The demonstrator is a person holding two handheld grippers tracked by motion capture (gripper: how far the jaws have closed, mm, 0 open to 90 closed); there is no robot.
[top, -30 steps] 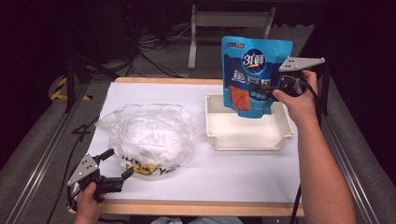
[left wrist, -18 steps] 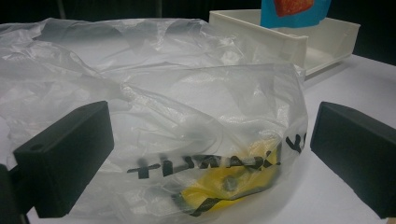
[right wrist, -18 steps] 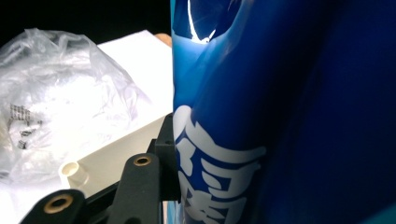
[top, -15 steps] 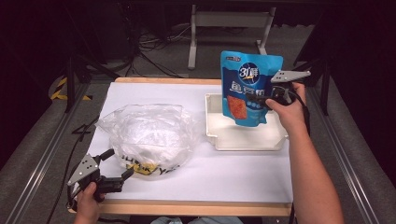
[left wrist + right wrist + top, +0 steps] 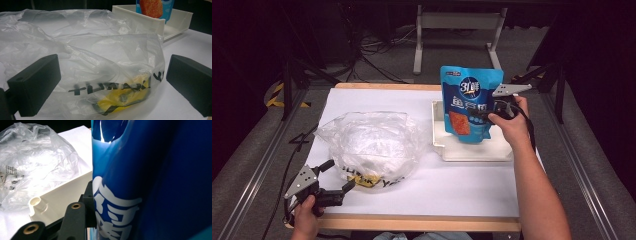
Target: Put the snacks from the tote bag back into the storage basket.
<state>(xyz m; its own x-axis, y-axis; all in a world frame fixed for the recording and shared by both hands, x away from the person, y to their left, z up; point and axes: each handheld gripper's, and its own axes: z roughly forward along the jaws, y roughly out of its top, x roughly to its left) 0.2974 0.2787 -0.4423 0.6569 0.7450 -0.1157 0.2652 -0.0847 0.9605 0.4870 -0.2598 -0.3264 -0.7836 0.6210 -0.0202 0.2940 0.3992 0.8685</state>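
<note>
A blue snack pouch with white lettering and an orange picture stands upright over the white tray, its lower edge down near the tray floor. My right gripper is shut on the pouch's right edge. Close up in the right gripper view the pouch covers most of the frame, with one black jaw against it. At the table's front left corner my left gripper is open. Its jaws point at the crumpled clear plastic bag, which carries black letters and a yellow patch.
White paper covers the wooden table. The plastic bag lies left of the tray. A tray corner and the bag appear in the right gripper view. Cables and a metal stand lie on the dark floor beyond.
My right gripper has carried the pouch left and downward, closer to the tray. The left gripper and the plastic bag have stayed put.
</note>
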